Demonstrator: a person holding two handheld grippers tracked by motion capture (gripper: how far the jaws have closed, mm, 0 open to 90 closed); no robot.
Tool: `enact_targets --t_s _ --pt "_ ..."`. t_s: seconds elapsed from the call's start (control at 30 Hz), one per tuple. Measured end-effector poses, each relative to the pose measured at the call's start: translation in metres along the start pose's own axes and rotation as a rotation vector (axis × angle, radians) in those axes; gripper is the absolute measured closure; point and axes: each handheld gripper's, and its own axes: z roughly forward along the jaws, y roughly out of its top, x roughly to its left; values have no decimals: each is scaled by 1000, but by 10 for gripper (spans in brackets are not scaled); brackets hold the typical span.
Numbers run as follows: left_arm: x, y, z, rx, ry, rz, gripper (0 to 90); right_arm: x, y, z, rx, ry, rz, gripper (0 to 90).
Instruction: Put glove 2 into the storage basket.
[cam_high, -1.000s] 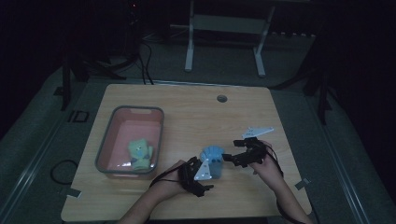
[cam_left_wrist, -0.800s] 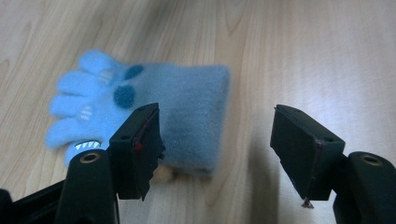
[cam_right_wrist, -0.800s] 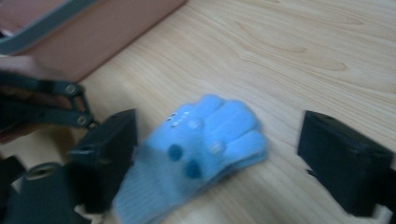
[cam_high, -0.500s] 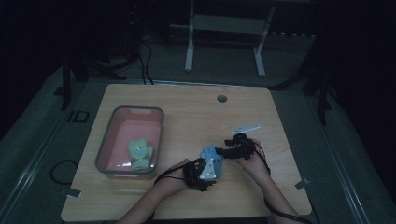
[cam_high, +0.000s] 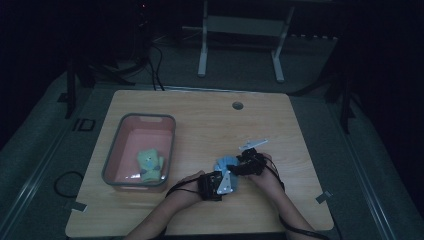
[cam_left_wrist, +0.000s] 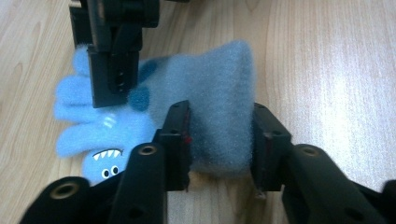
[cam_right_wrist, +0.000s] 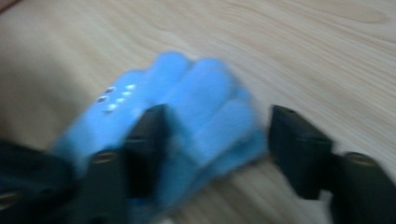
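Your left gripper (cam_left_wrist: 219, 140) has just been closing and now clamps the cuff of the blue glove (cam_left_wrist: 187, 107) — a fuzzy monster-faced thing lying flat on the table (cam_high: 200, 125), long axis running away toward its fingers. Your right gripper (cam_right_wrist: 212, 149), jaws closing but apart, straddles those fingers — it's nearer them.

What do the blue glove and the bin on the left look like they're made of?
Blue glove: soft fuzzy fleece or chenille-type knit, matte; the cuff's pile is fluffy and it dents between the left gripper jaws. The monster face looks printed or stitched on.
Bin: probably rigid moulded plastic, grey rim and pinkish inside, smooth with rounded corners; the dim light leaves its finish uncertain.
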Motion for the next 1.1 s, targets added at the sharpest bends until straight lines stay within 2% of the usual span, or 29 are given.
enact_targets --t_s 0.03,0.07,0.1,0.13,0.27,0.37,0.4,0.5,0.57,0.7,1.1 --pt "0 0 0 2 -1 -2 660 1 0 0 1 4 -9 466" --pt "1 1 -1 6 -3 -2 680 1 1 0 4 19 -11 586" --pt "2 2 -1 8 -6 -4 696 1 1 0 14 66 -2 634" --pt "3 2 -1 11 -9 -10 709 2 2 0 20 66 -6 692" --pt "5 3 -4 8 -21 -37 744 4 4 0 25 82 1 782" --pt "5 3 -4 8 -21 -37 748 3 4 -1 18 83 8 793" --pt "7 5 -9 17 -25 -38 754 3 6 -4 5 101 19 810" --pt "8 8 -16 22 -15 -29 757 4 8 -9 -8 109 21 813" --pt "10 10 -21 21 -17 -36 757 5 12 -13 -18 103 16 814" --pt "13 14 -31 34 -3 -16 758 10 20 -20 -40 113 7 814" --pt "22 15 -63 31 28 -35 758 25 52 -37 -92 133 -27 816"
